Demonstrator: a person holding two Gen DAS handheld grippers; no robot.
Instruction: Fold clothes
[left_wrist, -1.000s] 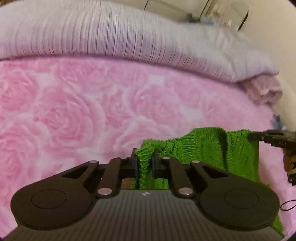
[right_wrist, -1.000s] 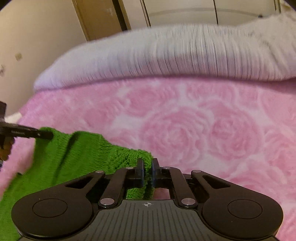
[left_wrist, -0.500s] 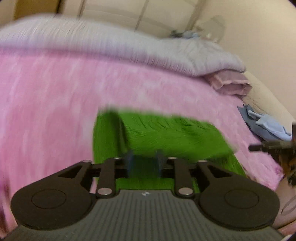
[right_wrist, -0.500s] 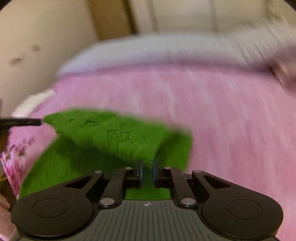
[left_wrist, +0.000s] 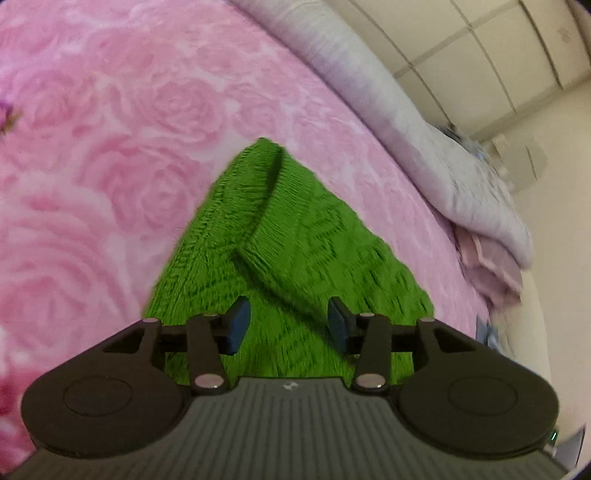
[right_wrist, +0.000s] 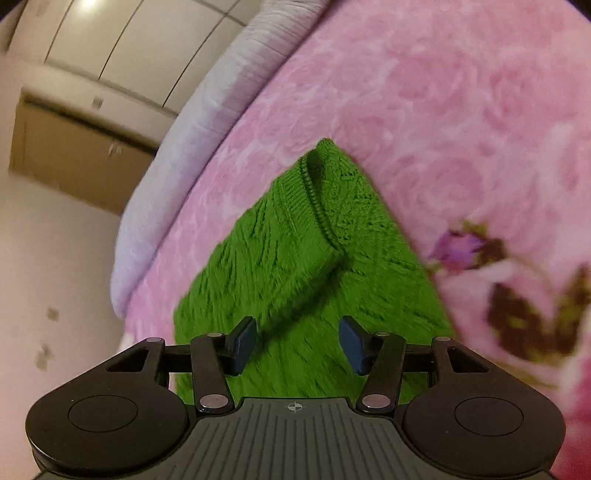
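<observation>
A green knitted garment (left_wrist: 295, 243) lies on the pink rose-patterned blanket (left_wrist: 110, 147), with one layer folded over the other so a ribbed edge runs across its top. My left gripper (left_wrist: 286, 321) hangs just above its near part, open, nothing between the fingers. In the right wrist view the same green garment (right_wrist: 295, 258) lies folded on the pink blanket (right_wrist: 443, 110), its ribbed hem doubled over. My right gripper (right_wrist: 297, 339) is open above the near part and holds nothing.
A grey-lilac ribbed duvet (left_wrist: 424, 147) lies bunched along the far side of the bed, with a pink folded cloth (left_wrist: 491, 273) below it. Cupboard doors (right_wrist: 129, 44) and a cream wall (right_wrist: 55, 258) stand beyond. A purple flower print (right_wrist: 517, 288) shows at the right.
Both grippers were shut on the green garment's edge, carried it over in a fold, and now stand open with the garment lying doubled on the blanket. Both views have tilted.
</observation>
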